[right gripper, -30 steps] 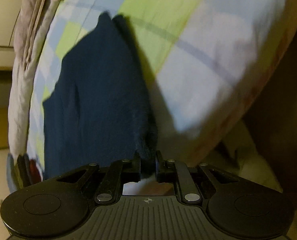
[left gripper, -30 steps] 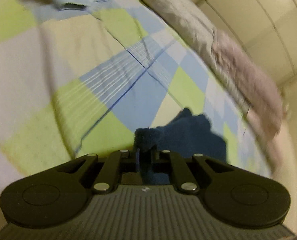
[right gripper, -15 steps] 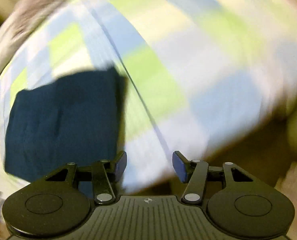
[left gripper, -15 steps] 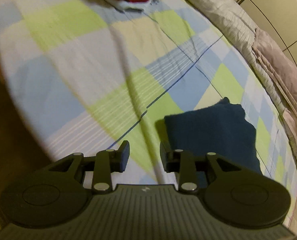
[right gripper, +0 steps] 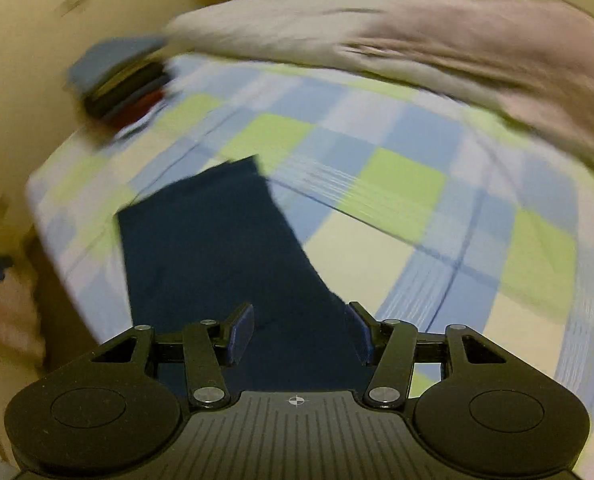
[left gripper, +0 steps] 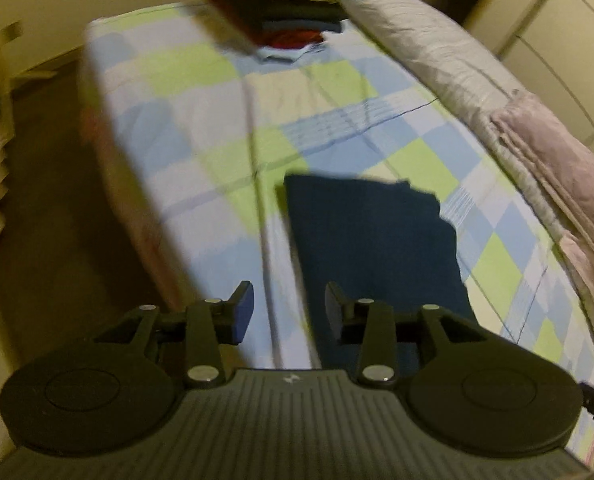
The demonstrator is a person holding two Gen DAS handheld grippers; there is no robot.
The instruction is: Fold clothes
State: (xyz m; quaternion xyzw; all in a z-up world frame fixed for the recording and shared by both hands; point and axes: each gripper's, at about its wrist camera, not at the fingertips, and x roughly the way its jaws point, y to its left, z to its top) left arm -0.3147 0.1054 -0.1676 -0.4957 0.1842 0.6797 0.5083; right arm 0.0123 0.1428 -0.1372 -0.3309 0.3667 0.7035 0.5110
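A folded navy garment point(left gripper: 371, 240), a soft knit rectangle, lies flat on the checked bed sheet point(left gripper: 225, 128) at frame centre in both views. The left gripper point(left gripper: 289, 312) hangs above it, jaws opening, nothing between them. The right gripper point(right gripper: 301, 332) has its jaws parted and empty. A stack of folded clothes point(left gripper: 293, 12) sits at the upper centre of the left view. A crumpled grey quilt point(right gripper: 377, 36) borders the sheet.

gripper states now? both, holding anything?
Left gripper: jaws opening, nothing between them; the folded navy garment lies on the bed below.
Right gripper: open, holding nothing, above the same garment.
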